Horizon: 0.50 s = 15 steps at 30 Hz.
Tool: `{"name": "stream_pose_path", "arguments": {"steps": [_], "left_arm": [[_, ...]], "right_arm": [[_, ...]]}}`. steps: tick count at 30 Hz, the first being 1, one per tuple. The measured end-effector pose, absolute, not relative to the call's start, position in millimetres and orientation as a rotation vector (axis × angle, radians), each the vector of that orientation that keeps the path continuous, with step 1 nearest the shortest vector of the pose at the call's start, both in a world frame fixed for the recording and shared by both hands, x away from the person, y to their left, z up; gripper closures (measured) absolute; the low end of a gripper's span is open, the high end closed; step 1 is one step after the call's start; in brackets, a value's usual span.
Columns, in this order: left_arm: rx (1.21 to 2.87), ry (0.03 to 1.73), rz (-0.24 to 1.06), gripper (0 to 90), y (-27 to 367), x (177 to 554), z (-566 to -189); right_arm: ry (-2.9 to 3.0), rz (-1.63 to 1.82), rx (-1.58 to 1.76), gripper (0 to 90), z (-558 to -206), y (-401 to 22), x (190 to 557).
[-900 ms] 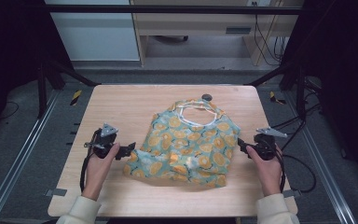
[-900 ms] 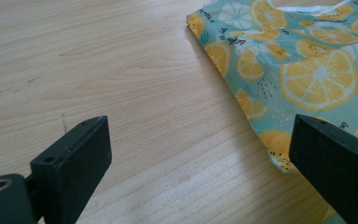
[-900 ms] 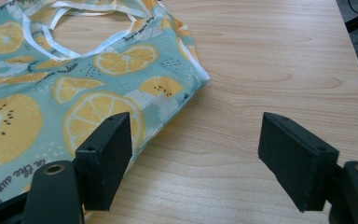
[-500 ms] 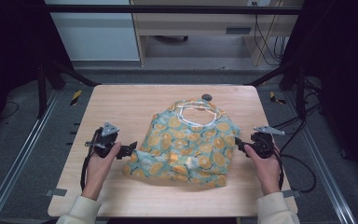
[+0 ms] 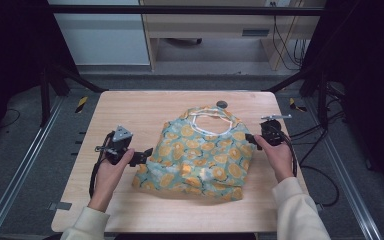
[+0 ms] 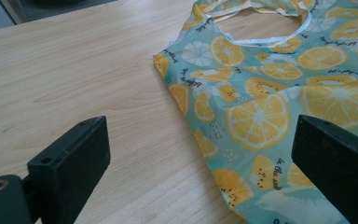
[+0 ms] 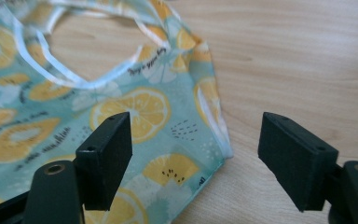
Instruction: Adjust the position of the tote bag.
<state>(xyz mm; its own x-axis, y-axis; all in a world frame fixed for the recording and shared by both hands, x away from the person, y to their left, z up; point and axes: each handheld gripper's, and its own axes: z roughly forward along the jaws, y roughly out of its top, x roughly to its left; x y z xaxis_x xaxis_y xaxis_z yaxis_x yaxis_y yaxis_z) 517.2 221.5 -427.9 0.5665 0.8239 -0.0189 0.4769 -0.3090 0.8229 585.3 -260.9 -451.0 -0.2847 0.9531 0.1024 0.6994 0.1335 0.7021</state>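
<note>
Lemon-print bag [image 5: 202, 152]: script lettering unreadable. Left claw [image 5: 144, 155], right claw [image 5: 252, 138] apart, empty.

Bags: one fabric bag [image 5: 200, 152] is counted, teal with a lemon-slice print, lying flat on the table; it is also seen in the left gripper view [image 6: 279, 93] and the right gripper view [image 7: 98, 102].
Handles: two white-edged loops [image 5: 211, 117] are counted at the bag's far end, lying one over the other.
Tables: one wooden table [image 5: 130, 107] is counted.
Grippers: two are counted, a left gripper [image 5: 145, 156] and a right gripper [image 5: 252, 140], one at each side edge of the bag.
Jaws: two black jaws are counted on each gripper, four in all.
Hands: two are counted, one on each gripper.
Small dark round objects: one [image 5: 222, 104] is counted on the table, just beyond the handles.
</note>
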Motion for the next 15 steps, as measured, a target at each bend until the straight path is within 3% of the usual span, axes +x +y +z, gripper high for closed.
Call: {"name": "stream_pose_path", "arguments": {"steps": [11,15], "left_arm": [[1.965,1.029,0.534,3.9,220,511,-422],[1.967,1.024,0.542,3.8,219,510,-422]], "right_arm": [[2.106,0.921,1.678,15.5,-470,-252,593],[2.127,0.854,1.653,18.9,-475,-245,596]]}}
